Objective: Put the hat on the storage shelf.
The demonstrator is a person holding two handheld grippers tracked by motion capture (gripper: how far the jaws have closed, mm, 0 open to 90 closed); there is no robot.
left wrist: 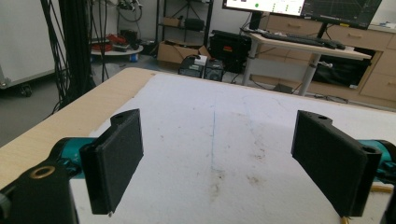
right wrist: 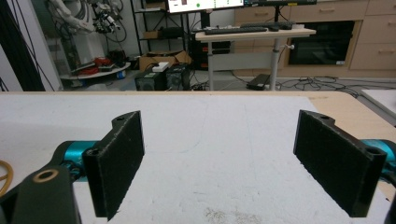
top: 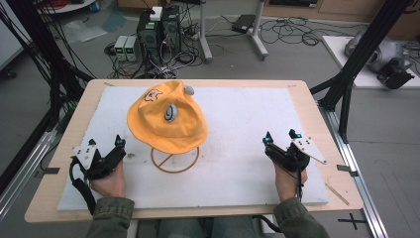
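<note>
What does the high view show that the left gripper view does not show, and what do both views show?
High view alone: the yellow hat sitting on a wire stand, the right gripper and the person's hands.
Left gripper view alone: a desk with a monitor and keyboard beyond the table.
Both: the left gripper with its jaws open and nothing between them, and the white mat on the wooden table.

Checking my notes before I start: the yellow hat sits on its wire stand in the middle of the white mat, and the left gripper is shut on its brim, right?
Not quite. The left gripper is open and holds nothing; the high view shows it apart from the yellow hat, which does sit on its wire stand on the white mat.
</note>
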